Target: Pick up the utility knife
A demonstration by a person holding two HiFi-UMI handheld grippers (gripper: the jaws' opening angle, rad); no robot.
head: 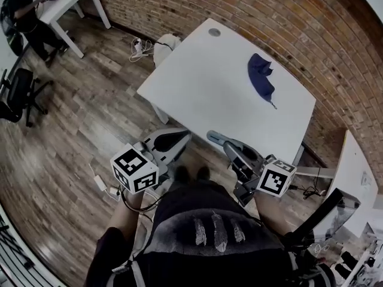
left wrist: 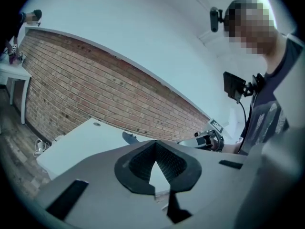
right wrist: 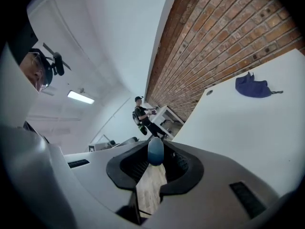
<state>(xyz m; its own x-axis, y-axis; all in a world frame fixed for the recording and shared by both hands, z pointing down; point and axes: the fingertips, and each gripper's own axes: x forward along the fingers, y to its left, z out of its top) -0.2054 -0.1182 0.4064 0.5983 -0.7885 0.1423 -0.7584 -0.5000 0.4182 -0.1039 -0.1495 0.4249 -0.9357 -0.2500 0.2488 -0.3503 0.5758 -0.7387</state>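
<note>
White table (head: 209, 94) stands beside brick wall (head: 239, 5); blue cloth (head: 261, 76) lies on its far right part. Office chair (head: 18, 91) stands left, on wood floor (head: 90, 118).

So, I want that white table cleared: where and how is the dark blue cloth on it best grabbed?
Take the dark blue cloth at its bunched, wider end, probably from above with the jaws across the folds. It lies crumpled low on the white table, so a sideways approach finds little to bite. The thin cord at its narrow end may slip.

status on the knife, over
Left gripper shut, empty. Right gripper shut on blue-grey utility knife, apparently. Dark blue cloth on white table ahead.
</note>
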